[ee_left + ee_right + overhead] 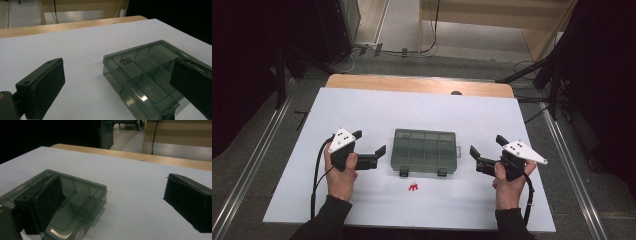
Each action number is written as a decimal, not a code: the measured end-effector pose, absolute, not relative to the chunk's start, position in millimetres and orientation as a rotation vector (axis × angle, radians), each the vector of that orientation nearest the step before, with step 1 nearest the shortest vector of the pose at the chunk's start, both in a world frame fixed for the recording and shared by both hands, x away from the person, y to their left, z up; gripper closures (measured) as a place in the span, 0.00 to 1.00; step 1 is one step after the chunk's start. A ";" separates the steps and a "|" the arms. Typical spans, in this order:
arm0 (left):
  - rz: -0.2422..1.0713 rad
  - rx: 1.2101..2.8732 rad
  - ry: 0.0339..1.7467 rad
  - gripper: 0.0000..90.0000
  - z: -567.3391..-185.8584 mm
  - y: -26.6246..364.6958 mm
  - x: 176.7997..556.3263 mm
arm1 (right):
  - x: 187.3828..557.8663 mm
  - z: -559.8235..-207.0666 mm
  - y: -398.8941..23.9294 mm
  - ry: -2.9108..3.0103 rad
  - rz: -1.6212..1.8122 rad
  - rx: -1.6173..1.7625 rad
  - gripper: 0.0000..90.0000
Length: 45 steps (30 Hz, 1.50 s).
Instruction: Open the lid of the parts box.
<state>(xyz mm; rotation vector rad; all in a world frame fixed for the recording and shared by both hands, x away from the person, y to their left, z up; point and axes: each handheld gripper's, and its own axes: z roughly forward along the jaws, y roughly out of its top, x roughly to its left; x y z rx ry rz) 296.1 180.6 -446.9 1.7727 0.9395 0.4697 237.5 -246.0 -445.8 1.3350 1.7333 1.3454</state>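
1. Nearest the high view's camera, the person's two dark sleeves come in from the bottom edge, each hand gripping a tool above the desk [362, 105], a white sheet with a strip of bare wood along its far edge.
2. The smoky, see-through compartment box [424, 151] lies flat at the middle of the desk, lid shut, its two latches on the near side facing the person. Dividers show through the lid, and the compartments look bare as far as the pictures tell.
3. The left gripper [372, 148] sits just beside the box's left end and points at it. Its jaws stand wide apart and hold nothing. In the left gripper view one jaw hangs over open desk, while the other overlaps the box's near corner [140, 75] in the picture; whether it touches the lid cannot be told.
4. The right gripper [484, 151] mirrors it just off the box's right end, aimed inward. Its jaws are likewise spread wide and bare. In the right gripper view the left jaw overlaps the box [75, 202], contact unclear, and the other jaw hangs over plain desk well clear of it.
5. A small red thing [413, 188], too small to identify, lies on the desk just in front of the box, between the two hands and apart from both grippers.
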 end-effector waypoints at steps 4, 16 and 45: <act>0.424 1.805 0.921 0.00 -449.1 178.2 297.5 | 238.8 -447.2 -239.7 1.771 1.351 1.323 0.12; 0.422 1.889 0.917 0.69 -456.9 162.7 286.7 | 235.9 -460.5 -221.4 1.925 1.346 1.277 0.89; 0.193 1.984 0.969 1.00 -494.8 165.9 291.1 | 236.7 -503.0 -220.9 2.280 1.152 1.306 1.00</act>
